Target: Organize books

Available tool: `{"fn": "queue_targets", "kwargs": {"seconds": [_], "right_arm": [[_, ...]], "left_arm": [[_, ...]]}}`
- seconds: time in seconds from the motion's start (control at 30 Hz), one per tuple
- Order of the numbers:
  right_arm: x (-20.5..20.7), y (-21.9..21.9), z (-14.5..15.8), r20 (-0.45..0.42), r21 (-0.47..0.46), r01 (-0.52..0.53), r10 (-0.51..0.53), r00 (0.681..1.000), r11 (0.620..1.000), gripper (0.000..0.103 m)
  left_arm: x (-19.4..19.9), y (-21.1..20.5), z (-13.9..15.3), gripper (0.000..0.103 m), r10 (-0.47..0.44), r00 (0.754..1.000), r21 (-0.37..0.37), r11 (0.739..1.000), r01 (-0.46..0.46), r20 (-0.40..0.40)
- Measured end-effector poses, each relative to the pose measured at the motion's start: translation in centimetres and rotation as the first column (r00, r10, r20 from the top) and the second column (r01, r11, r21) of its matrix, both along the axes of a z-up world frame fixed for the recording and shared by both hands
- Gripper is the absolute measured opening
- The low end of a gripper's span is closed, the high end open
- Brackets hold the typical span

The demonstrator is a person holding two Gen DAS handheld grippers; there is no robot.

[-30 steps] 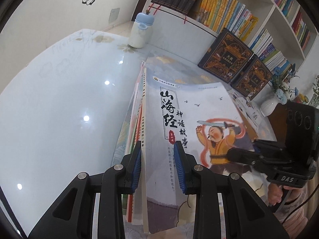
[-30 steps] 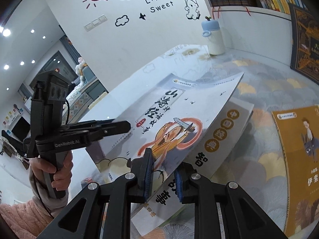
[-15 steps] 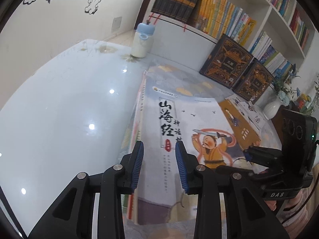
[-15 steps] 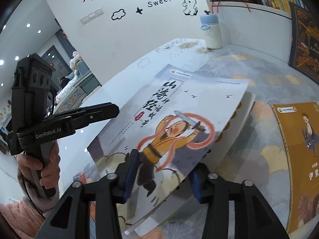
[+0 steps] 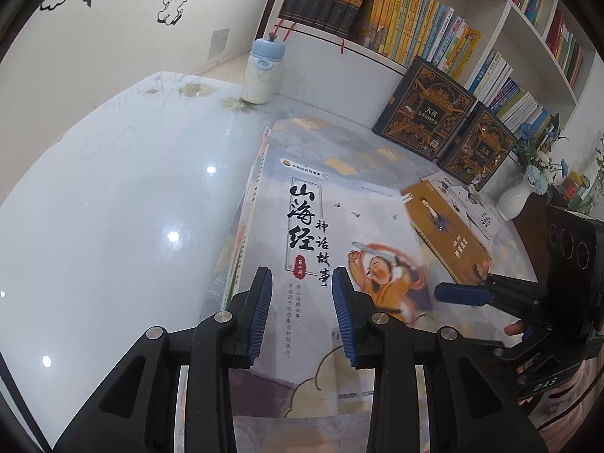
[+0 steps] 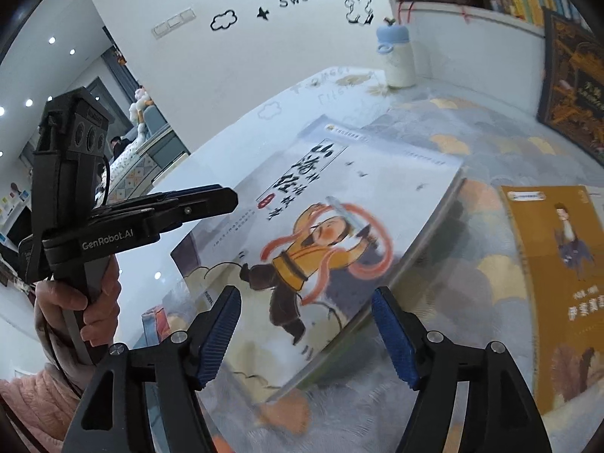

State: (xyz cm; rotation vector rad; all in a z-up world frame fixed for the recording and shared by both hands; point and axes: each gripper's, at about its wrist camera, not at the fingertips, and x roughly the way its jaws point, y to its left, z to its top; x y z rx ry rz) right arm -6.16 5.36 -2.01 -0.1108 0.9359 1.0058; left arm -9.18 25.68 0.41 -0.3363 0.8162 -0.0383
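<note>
My right claw [image 6: 306, 336] has just been opening and stands released over the near edge of the big picture book [image 6: 332, 234]; my left claw [image 5: 302, 313] hangs above its cover, narrow and holding nothing. The book lies flat on the small stack [image 5: 241, 249] on the table [image 5: 113, 207]. It looks thin, glossy and bendy, so I judge the spine side best for gripping; a second ago I held it lifted and tilted.

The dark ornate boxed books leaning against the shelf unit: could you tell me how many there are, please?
2: the larger dark ornate book leans nearer the bottle, and the smaller one beside it, nearer the white vase. None looks hidden.
</note>
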Motion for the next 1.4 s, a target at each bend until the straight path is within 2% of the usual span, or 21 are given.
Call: {"fn": "queue_targets", "kwargs": {"seconds": [0.27,0.5,0.67,0.77,0.9,1.0,1.1,1.2,1.4], "right_arm": [[0.3,-4.9,1.2,0.013,0.047,0.063,-0.063,0.998,0.997,0.07],[2.8,-13.3,2.0,-0.016,0.154,0.191,-0.191,0.982,0.969,0.07],[5.6,-20.1,0.4,-0.071,0.193,0.3,-0.291,0.954,0.934,0.07],[7.9,-22.7,-1.1,-0.102,0.171,0.33,-0.316,0.943,0.928,0.07],[11.7,-23.8,-4.0,-0.143,0.064,0.337,-0.326,0.934,0.939,0.07],[14.1,-24.0,-5.7,-0.179,0.04,0.326,-0.315,0.932,0.944,0.07],[15.8,-23.5,-5.9,-0.134,0.036,0.305,-0.298,0.945,0.952,0.07],[17.1,-22.5,-5.7,-0.038,-0.049,0.296,-0.298,0.954,0.954,0.07],[20.6,-21.1,-5.8,-0.084,-0.055,0.234,-0.238,0.967,0.971,0.071]], "left_arm": [[0.5,-3.6,1.3,0.031,-0.033,0.999,0.019,0.999,0.033,0.0],[2.0,-9.5,1.8,0.032,-0.105,0.994,0.011,0.994,0.105,-0.004],[3.6,-15.0,0.6,0.036,-0.151,0.988,-0.013,0.989,0.151,-0.029],[4.9,-18.2,-0.9,0.036,-0.159,0.986,-0.023,0.987,0.157,-0.056],[6.7,-20.8,-3.0,0.036,-0.139,0.985,-0.074,0.988,0.132,-0.099],[7.9,-22.5,-4.2,0.036,-0.128,0.983,-0.059,0.991,0.121,-0.135],[9.1,-23.3,-5.2,0.036,-0.127,0.978,-0.059,0.991,0.119,-0.164],[9.8,-23.6,-5.7,0.036,-0.123,0.977,-0.053,0.992,0.115,-0.177],[11.3,-23.5,-6.8,0.036,-0.134,0.975,-0.075,0.99,0.122,-0.177]]}}
